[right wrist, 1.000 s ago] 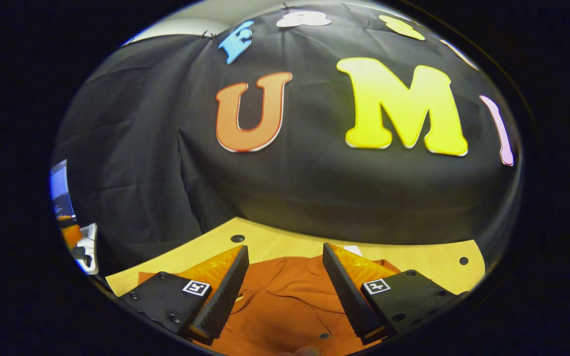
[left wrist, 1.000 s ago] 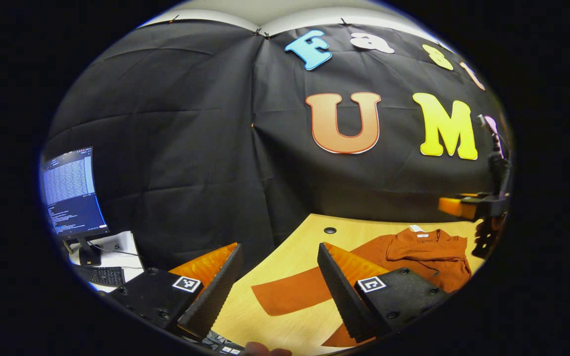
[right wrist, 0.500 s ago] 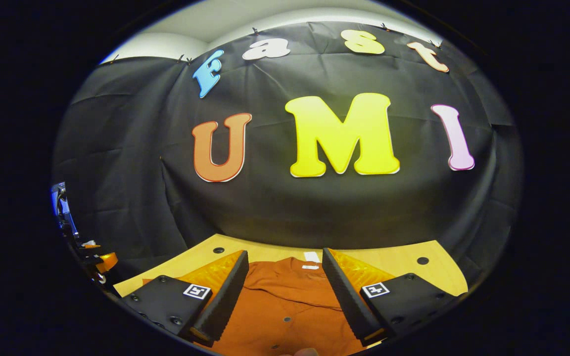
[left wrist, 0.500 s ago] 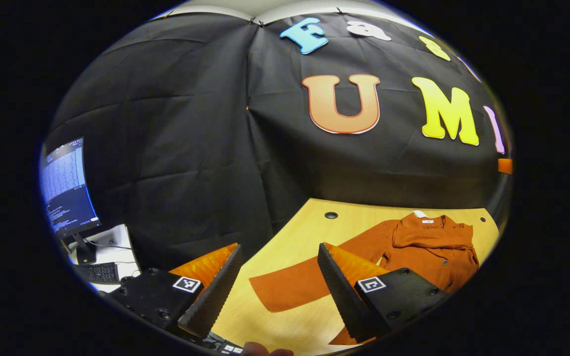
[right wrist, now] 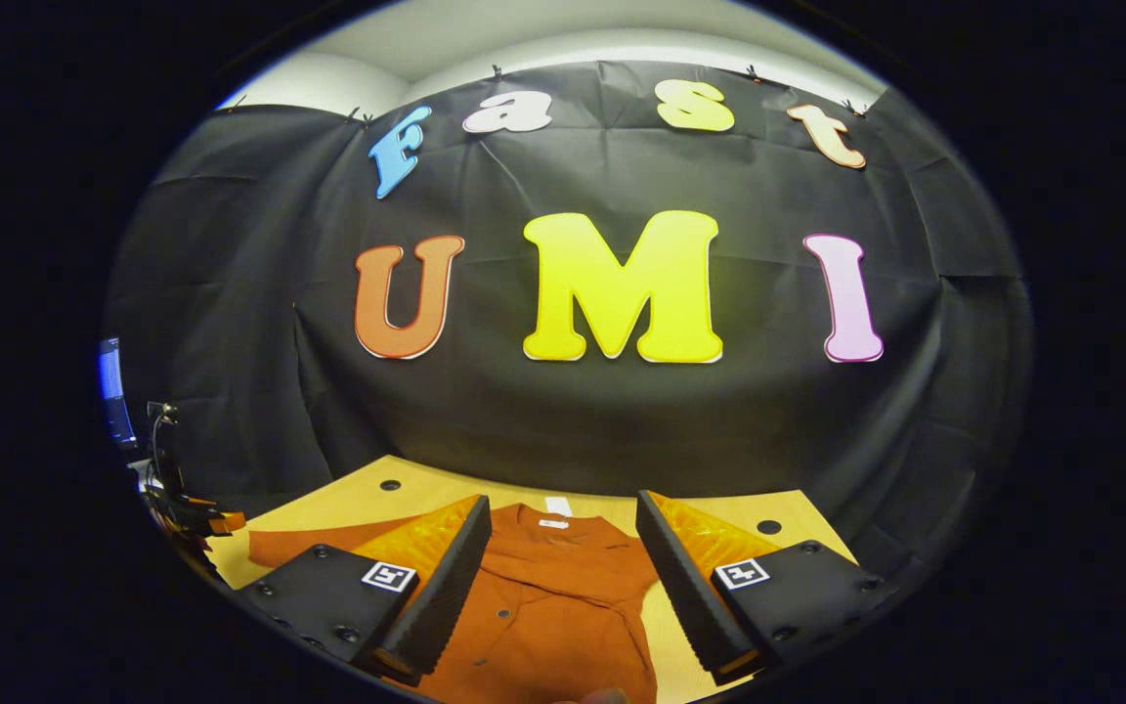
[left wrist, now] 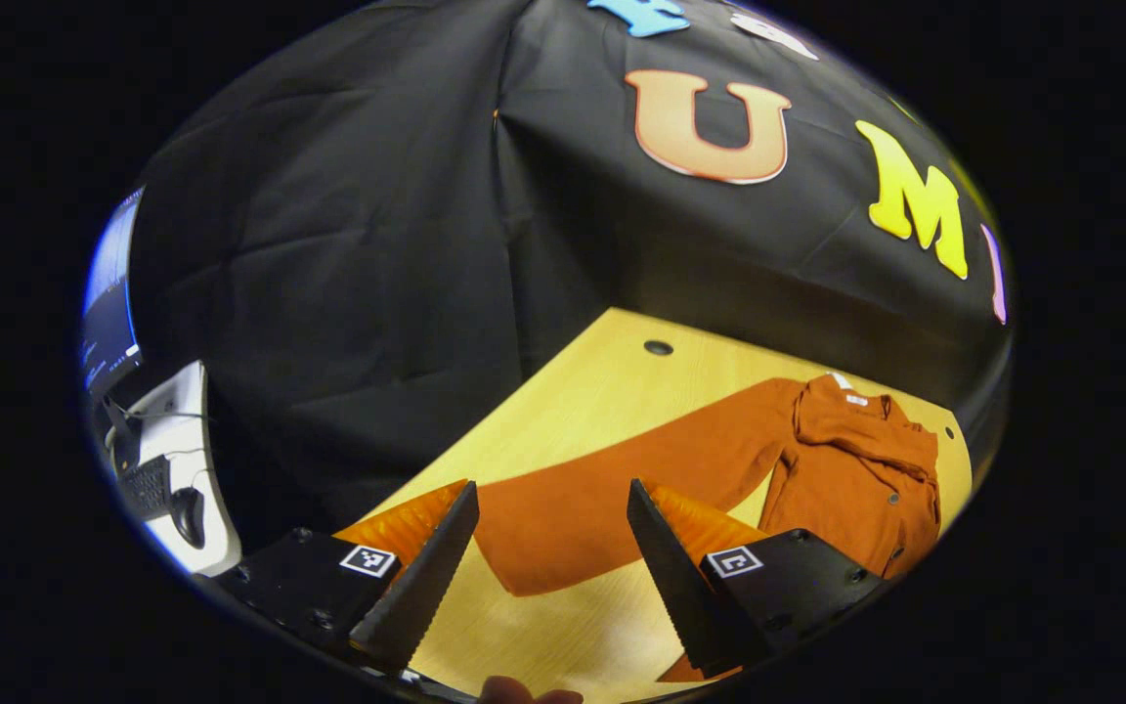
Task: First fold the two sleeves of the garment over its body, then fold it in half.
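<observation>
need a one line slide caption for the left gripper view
Open left gripper poised above the outstretched sleeve of a rust-orange buttoned garment on a light wooden table.

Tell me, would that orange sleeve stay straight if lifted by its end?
Probably not. The sleeve lies flat and limp on the table, and the shirt body shows soft wrinkles, so it looks like thin cloth that would droop. Likely light, and it may slide rather than roll if pushed.
</observation>
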{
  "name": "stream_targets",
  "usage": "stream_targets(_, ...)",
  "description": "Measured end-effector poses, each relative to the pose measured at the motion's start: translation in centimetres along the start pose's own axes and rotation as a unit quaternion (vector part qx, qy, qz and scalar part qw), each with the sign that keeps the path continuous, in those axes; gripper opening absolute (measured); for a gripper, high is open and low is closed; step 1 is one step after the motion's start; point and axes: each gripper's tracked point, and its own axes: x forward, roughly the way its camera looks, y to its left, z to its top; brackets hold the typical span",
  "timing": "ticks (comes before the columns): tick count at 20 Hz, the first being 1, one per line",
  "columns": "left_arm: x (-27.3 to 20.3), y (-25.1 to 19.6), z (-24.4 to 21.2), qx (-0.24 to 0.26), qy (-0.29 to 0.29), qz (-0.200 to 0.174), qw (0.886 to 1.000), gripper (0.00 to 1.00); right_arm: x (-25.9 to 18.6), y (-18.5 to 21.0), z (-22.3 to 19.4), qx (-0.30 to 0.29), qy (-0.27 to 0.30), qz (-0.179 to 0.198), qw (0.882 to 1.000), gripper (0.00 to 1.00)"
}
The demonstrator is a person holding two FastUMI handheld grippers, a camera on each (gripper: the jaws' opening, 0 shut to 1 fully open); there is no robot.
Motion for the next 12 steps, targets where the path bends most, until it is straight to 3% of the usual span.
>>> stream_targets(5,3.6,1.3,-2.3,-0.024,0.041,0.04,0.998,1.0,-1.2,-2.0,-0.2,-0.021,0.003,-0.025,0.999,0.95)
stream_targets(12,5.9,3.2,-6.4,-0.06,0.083,0.039,0.994,1.0,-0.9,-0.6,-0.6,-0.038,0.013,-0.017,0.999,0.95)
